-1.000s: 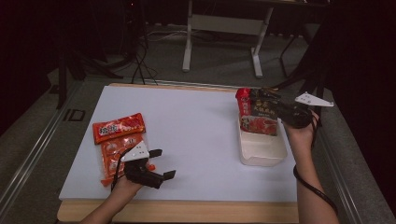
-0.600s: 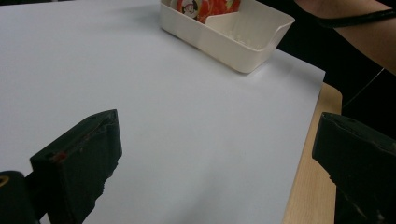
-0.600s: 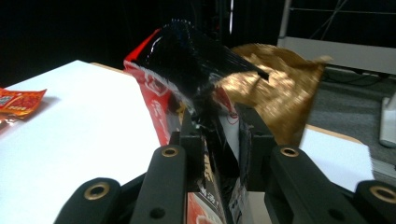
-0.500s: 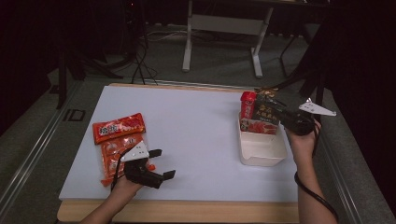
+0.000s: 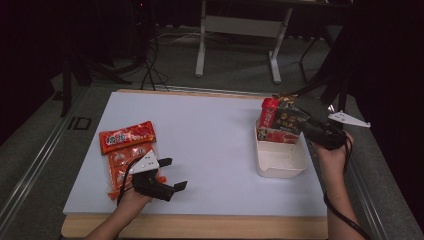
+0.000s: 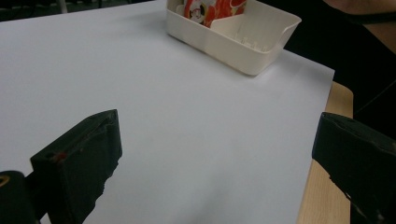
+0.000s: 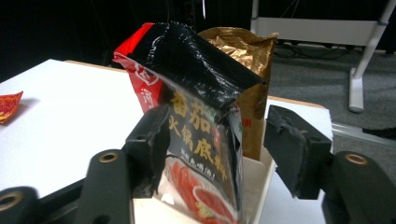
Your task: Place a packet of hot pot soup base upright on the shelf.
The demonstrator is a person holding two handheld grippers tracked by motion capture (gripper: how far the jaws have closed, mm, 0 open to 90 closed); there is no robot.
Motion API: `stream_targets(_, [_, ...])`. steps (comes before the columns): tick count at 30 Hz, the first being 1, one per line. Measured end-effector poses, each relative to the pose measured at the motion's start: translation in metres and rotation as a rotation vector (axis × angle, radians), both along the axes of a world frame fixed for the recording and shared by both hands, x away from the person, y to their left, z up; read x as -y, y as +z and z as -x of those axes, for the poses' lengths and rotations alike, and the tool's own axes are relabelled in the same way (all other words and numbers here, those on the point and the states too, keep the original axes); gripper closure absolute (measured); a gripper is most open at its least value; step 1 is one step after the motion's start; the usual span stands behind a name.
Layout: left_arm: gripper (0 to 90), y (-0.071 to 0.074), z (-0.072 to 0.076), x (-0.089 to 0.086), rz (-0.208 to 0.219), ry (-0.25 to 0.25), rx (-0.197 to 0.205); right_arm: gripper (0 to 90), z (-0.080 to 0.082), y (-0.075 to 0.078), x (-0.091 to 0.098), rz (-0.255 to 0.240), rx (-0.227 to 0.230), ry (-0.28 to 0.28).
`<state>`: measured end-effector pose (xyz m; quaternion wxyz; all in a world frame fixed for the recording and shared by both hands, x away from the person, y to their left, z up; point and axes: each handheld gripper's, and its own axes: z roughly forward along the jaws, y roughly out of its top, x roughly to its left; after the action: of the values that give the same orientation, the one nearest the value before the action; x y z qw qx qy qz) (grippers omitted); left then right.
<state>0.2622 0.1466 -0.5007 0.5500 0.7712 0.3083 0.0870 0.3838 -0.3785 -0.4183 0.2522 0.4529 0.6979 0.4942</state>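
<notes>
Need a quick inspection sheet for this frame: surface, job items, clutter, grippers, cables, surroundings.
Surface: white sheet on a wooden table, bare in the middle.
Job's things: black sauce packet stands in the white bin with a red packet and a gold packet.
Clutter: two orange snack bags at the left.
Grippers: right gripper open, jaws have just been opening, black packet between them; left gripper open, nothing between its jaws.
Cables: one trails from each gripper; more on the floor.
Surroundings: dark room, white table frame behind.
</notes>
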Motion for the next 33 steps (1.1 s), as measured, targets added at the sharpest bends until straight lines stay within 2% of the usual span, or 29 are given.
stream_targets(2, [1.8,0.001,0.0,-0.001,0.011,0.003,0.0,29.3,0.007,0.002,0.0,-0.005,0.005,-0.009])
stream_targets(3, [1.8,0.001,0.0,-0.001,0.011,0.003,0.0,29.3,0.007,0.002,0.0,-0.005,0.005,-0.009])
stream_targets(4, [1.9,0.001,0.0,-0.002,0.022,0.005,-0.004,20.6,0.014,0.003,-0.002,-0.002,0.016,-0.001])
stream_targets(6, [1.8,0.001,0.0,-0.002,0.022,0.005,-0.004,19.2,0.017,0.003,-0.003,-0.006,0.021,0.001])
stream_targets(7, [1.8,0.002,0.0,-0.003,0.03,0.002,-0.016,13.8,0.024,0.005,-0.006,-0.019,0.027,0.014])
stream_targets(11, [1.8,0.004,0.0,-0.002,0.008,-0.008,-0.025,12.6,0.035,0.008,-0.015,-0.02,0.042,0.021])
stream_targets(12, [1.8,0.004,0.0,-0.002,-0.004,-0.01,-0.027,11.4,0.044,0.01,-0.022,-0.008,0.069,0.044])
stream_targets(14, [1.8,0.005,0.0,-0.002,-0.012,-0.008,-0.029,13.0,0.051,0.01,-0.026,-0.019,0.085,0.058])
stream_targets(17, [1.9,0.007,0.0,-0.004,-0.024,-0.006,-0.039,13.5,0.062,0.01,-0.036,-0.005,0.104,0.079])
stream_targets(19, [1.9,0.01,0.001,-0.006,-0.035,-0.003,-0.035,14.0,0.067,0.009,-0.041,0.002,0.104,0.105])
stream_targets(21, [1.9,0.011,0.001,-0.008,-0.036,-0.003,-0.035,14.3,0.07,0.008,-0.046,0.004,0.083,0.147])
stream_targets(24, [2.4,0.013,0.0,-0.01,-0.04,0.005,-0.036,14.5,0.073,0.006,-0.05,0.001,0.092,0.18])
stream_targets(25, [2.4,0.014,0.0,-0.012,-0.043,0.004,-0.035,14.5,0.077,0.005,-0.055,0.007,0.097,0.21])
stream_targets(33, [5.3,0.02,-0.003,-0.03,-0.069,0.038,-0.021,14.3,0.089,0.006,-0.071,0.021,0.094,0.268])
